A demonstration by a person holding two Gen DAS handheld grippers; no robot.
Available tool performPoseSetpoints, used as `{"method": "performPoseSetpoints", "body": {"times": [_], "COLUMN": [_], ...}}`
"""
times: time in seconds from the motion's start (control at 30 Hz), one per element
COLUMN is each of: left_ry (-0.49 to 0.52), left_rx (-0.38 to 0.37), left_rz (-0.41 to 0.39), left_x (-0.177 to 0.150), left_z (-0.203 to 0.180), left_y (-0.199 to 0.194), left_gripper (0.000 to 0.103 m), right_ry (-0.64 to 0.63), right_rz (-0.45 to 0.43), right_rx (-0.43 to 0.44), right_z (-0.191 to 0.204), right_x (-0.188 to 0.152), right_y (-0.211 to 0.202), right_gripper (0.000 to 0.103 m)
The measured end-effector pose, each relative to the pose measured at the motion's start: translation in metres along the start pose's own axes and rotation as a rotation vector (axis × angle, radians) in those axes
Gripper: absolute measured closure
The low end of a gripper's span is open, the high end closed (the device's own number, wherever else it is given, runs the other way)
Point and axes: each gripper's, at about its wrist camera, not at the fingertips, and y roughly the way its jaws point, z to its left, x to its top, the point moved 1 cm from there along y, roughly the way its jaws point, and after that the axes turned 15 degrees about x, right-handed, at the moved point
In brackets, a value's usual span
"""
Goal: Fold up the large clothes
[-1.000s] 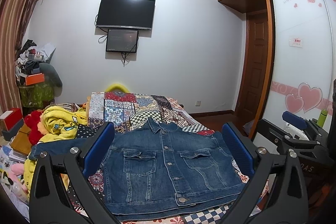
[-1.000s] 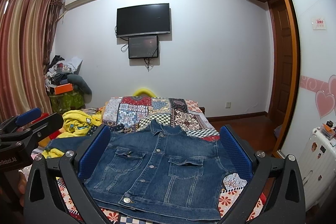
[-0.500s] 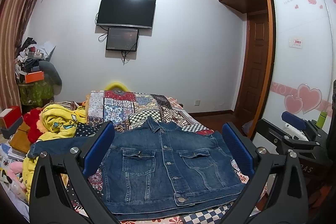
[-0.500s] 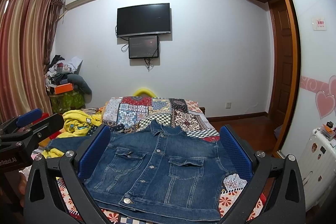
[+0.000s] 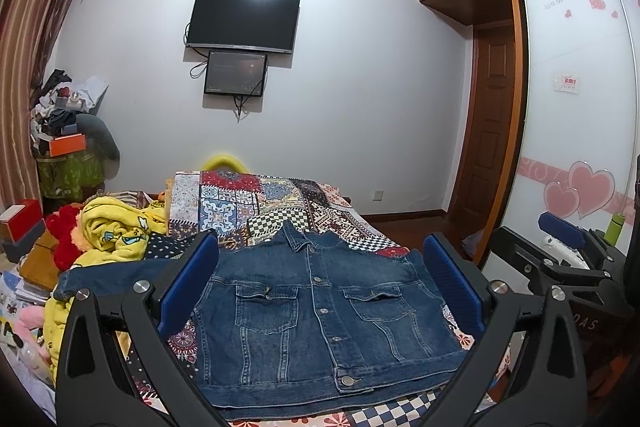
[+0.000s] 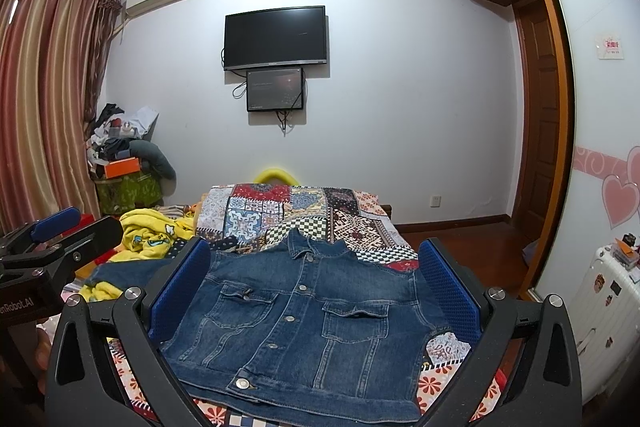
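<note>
Denim jacket (image 5: 320, 311) lies flat, buttoned, lower centre on patchwork bedspread (image 5: 256, 203). Left gripper (image 5: 320, 287) and right gripper (image 6: 316, 287) hover above, jaws spread, empty. Yellow blanket (image 5: 116, 227) heaped at left.

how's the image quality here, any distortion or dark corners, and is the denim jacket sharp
Left wrist view: strong fisheye bending of the wardrobe door, dark vignette at the corners, denim jacket sharp and evenly lit between the open left gripper. Right wrist view: same barrel distortion, curtain bowed, faint glare on the television, jacket in focus between the open right gripper.
</note>
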Motion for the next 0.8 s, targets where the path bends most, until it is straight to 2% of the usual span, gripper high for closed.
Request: {"method": "performPoseSetpoints", "body": {"times": [0.5,0.8], "left_ry": [0.009,0.009], "left_rx": [-0.002,0.037], "left_rz": [0.024,0.038], "left_x": [-0.002,0.004], "left_z": [0.001,0.023], "left_y": [0.018,0.067], "left_gripper": [0.000,0.000], "right_ry": [0.006,-0.021], "right_rz": [0.029,0.066], "right_rx": [-0.020,-0.048], "right_z": [0.000,-0.011], "right_x": [-0.003,-0.001], "right_y": [0.016,0.053], "right_gripper": [0.000,0.000]}}
